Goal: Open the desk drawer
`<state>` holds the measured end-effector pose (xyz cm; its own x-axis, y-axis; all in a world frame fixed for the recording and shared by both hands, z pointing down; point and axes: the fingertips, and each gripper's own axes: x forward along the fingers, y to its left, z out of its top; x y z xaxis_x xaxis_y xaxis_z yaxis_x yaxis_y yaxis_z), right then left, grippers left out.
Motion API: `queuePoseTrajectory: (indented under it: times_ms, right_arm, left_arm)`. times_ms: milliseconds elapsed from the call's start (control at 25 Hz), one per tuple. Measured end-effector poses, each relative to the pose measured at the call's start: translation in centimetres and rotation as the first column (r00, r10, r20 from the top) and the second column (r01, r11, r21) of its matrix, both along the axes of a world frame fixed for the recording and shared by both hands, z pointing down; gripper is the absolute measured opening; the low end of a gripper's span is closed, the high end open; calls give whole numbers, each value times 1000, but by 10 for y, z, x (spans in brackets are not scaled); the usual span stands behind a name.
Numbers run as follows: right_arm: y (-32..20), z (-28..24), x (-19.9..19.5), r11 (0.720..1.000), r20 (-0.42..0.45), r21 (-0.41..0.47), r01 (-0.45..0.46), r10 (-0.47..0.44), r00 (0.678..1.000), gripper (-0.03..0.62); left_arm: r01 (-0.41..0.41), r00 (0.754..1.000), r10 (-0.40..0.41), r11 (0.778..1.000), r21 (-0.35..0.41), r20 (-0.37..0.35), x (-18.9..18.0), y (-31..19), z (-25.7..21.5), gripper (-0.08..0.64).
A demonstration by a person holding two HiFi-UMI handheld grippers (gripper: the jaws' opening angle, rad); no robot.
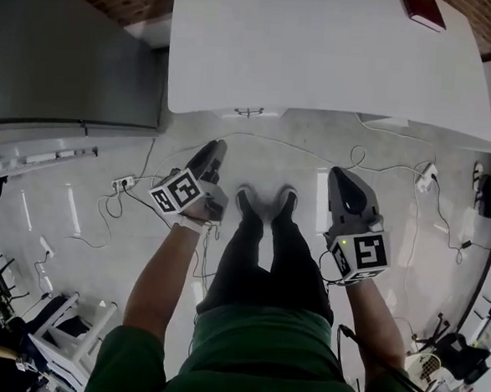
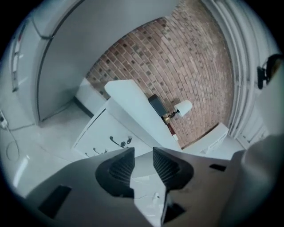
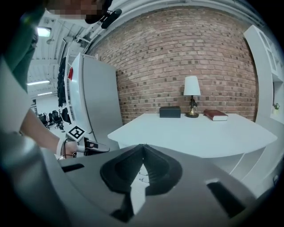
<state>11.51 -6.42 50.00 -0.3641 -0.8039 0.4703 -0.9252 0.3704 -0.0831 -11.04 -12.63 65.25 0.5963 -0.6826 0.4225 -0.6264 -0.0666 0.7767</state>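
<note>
The white desk (image 1: 323, 46) fills the top of the head view, and a dark drawer handle (image 1: 250, 112) shows under its near edge. In the left gripper view the desk's drawer front (image 2: 100, 133) carries curved handles (image 2: 116, 142). My left gripper (image 1: 215, 151) hangs low over the floor, short of the desk. Its jaws stand open with nothing between them (image 2: 143, 162). To the right of my feet, my right gripper (image 1: 341, 174) is also short of the desk. Its jaws are shut on nothing (image 3: 143, 146).
A lamp (image 3: 191, 91), a black box (image 3: 170, 111) and a red book (image 3: 215, 115) sit at the back of the desk. A tall grey cabinet (image 1: 63, 52) stands left of it. Cables (image 1: 129, 187) and a power strip (image 1: 426, 174) lie on the floor.
</note>
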Motion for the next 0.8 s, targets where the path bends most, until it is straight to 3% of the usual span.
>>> queuePoseTrajectory:
  times_ms: [80, 400, 800]
  right_arm:
    - [2, 17, -5, 1000, 6, -18, 24, -24, 1000, 0]
    - [17, 76, -10, 989, 25, -110, 103, -101, 995, 0]
    - [34, 148, -4, 976, 38, -184, 120, -115, 993, 0]
  left_arm:
    - [24, 996, -27, 999, -36, -82, 9, -5, 15, 124]
    - [147, 969, -157, 987, -67, -192, 23, -30, 76, 110]
    - [185, 952, -198, 980, -80, -235, 33, -60, 133, 110]
